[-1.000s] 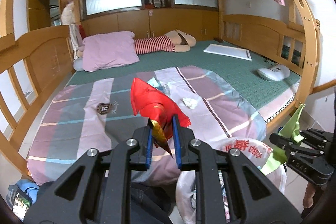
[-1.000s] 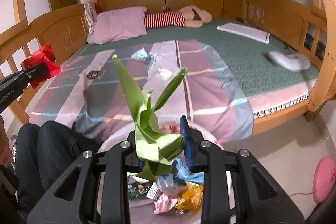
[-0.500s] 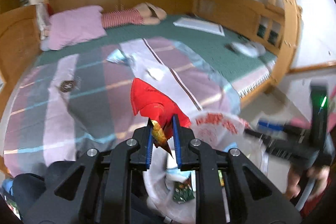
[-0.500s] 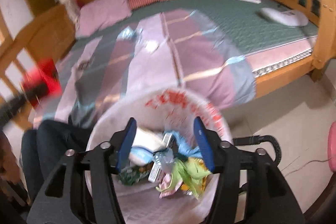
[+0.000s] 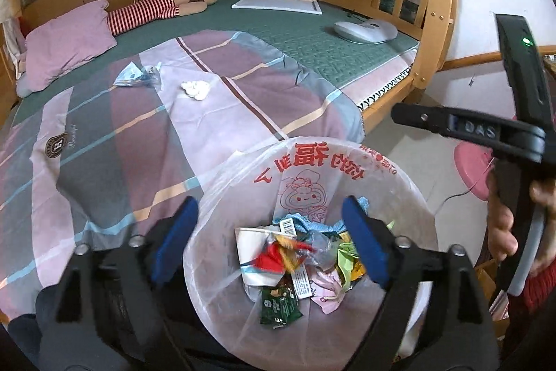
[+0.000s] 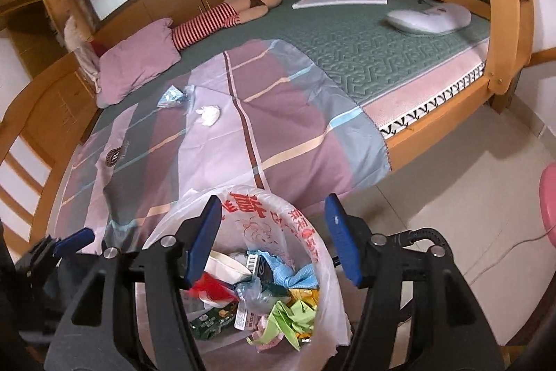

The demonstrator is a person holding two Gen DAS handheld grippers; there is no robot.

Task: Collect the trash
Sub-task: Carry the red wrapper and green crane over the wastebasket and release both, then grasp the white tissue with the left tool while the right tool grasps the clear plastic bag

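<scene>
Trash: red wrapper point(image 5: 267, 258) & green paper point(image 6: 288, 319) lie in the bag-lined bin point(image 5: 413, 197) by the bed point(image 5: 312, 40), w/ other scraps. Left gripper point(image 5: 274, 239) over the bin, jaws opening, nothing btwn them. Right gripper point(image 6: 274, 239) also above it, jaws apart, empty. White tissue point(image 5: 195, 89) & blue wrapper point(image 5: 130, 77) on the blanket point(image 5: 104, 134), well apart from the bin.

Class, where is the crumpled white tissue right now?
In both views the white tissue lies on the striped quilt, just right of a clear blue wrapper, beyond the bin.
</scene>
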